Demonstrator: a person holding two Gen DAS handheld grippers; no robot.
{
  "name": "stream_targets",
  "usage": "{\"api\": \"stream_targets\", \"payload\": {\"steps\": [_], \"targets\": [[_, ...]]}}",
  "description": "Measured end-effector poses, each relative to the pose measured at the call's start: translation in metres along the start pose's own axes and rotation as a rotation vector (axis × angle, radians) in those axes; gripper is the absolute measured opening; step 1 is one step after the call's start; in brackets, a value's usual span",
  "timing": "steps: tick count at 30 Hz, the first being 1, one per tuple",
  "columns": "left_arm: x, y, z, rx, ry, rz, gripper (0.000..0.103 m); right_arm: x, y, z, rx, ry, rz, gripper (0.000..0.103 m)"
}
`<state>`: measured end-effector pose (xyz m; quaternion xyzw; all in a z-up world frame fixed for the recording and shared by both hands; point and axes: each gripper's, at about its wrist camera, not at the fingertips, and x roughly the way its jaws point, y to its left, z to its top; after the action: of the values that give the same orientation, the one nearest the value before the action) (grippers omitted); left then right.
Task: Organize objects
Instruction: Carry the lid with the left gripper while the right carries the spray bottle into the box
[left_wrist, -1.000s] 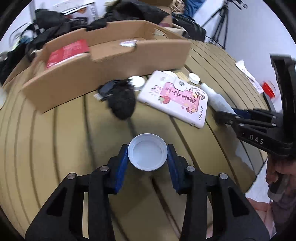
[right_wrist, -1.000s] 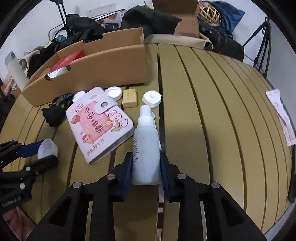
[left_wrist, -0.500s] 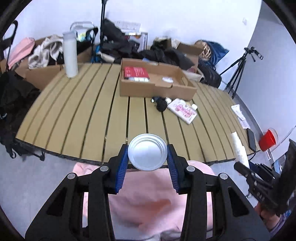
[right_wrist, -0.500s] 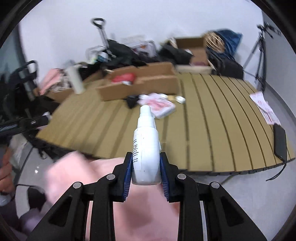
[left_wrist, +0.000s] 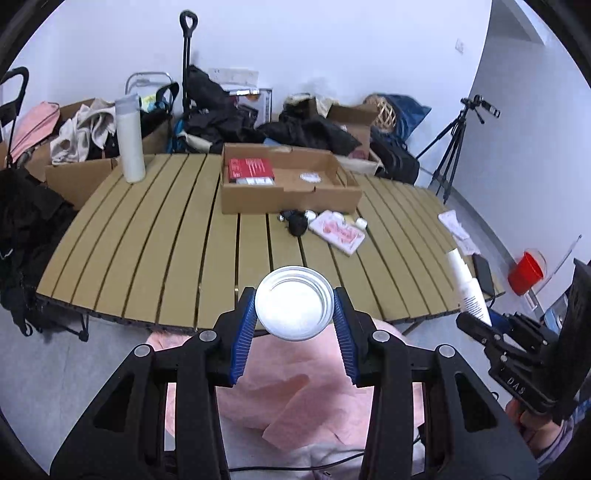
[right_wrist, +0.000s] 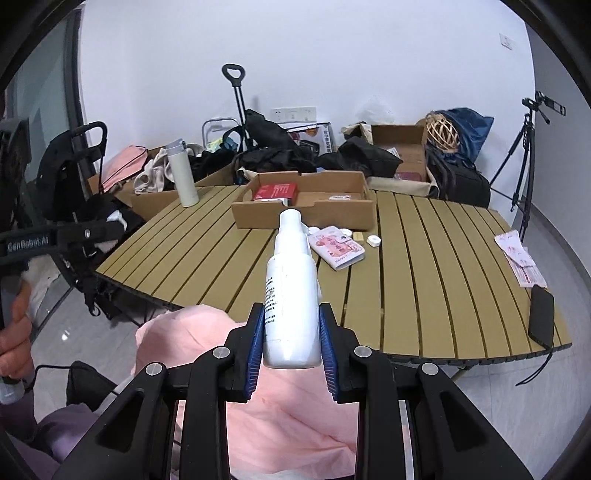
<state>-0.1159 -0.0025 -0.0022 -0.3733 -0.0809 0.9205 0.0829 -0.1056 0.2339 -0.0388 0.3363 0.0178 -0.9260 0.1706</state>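
Both grippers are loaded off the slatted table (left_wrist: 155, 236): the left gripper (left_wrist: 294, 318) clamps a round white lid (left_wrist: 293, 308), while the right gripper (right_wrist: 291, 334) grips a white spray bottle (right_wrist: 291, 295) pointing toward the cardboard box (right_wrist: 306, 216).

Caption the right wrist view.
Right hand-held gripper holds a white bottle above the slatted table.

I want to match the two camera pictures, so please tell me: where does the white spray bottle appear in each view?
Left wrist view: white spray bottle at the right edge, tilted, gripped by the right gripper.
Right wrist view: the bottle is at centre bottom, between the blue pads, nozzle pointing away toward the table.
Shared landmark: the open cardboard box holding a red packet, on the slatted table.
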Motion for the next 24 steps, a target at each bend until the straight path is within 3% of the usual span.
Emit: {"api": "stream_targets", "payload": {"steps": [3, 6, 10, 11, 13, 15, 18, 19, 24], "targets": [[0.017, -0.001, 0.005, 0.007, 0.016, -0.006, 0.037, 0.013, -0.01, 0.003, 0.02, 0.036, 0.016, 0.03], [0.04, 0.0, 0.033, 0.024, 0.019, -0.048, 0.037, 0.034, -0.022, 0.022, 0.024, 0.063, 0.039, 0.03], [0.092, 0.001, 0.107, 0.058, -0.008, -0.093, 0.037, 0.087, -0.044, 0.087, 0.017, 0.081, 0.073, 0.03], [0.121, 0.002, 0.135, 0.086, 0.015, -0.12, 0.037, 0.11, -0.053, 0.113, 0.029, 0.09, 0.078, 0.03], [0.172, 0.005, 0.173, 0.077, 0.067, -0.073, 0.037, 0.156, -0.066, 0.152, 0.031, 0.13, 0.088, 0.03], [0.222, 0.011, 0.205, 0.065, 0.108, -0.08, 0.037, 0.221, -0.081, 0.193, 0.022, 0.204, 0.049, 0.03], [0.305, 0.022, 0.243, 0.029, 0.193, -0.029, 0.037, 0.316, -0.101, 0.234, 0.004, 0.318, -0.03, 0.03], [0.341, 0.027, 0.256, 0.028, 0.216, -0.01, 0.037, 0.341, -0.107, 0.243, 0.005, 0.351, -0.044, 0.03], [0.44, 0.034, 0.27, 0.079, 0.323, 0.076, 0.037, 0.458, -0.122, 0.258, -0.06, 0.509, -0.219, 0.031]]}}
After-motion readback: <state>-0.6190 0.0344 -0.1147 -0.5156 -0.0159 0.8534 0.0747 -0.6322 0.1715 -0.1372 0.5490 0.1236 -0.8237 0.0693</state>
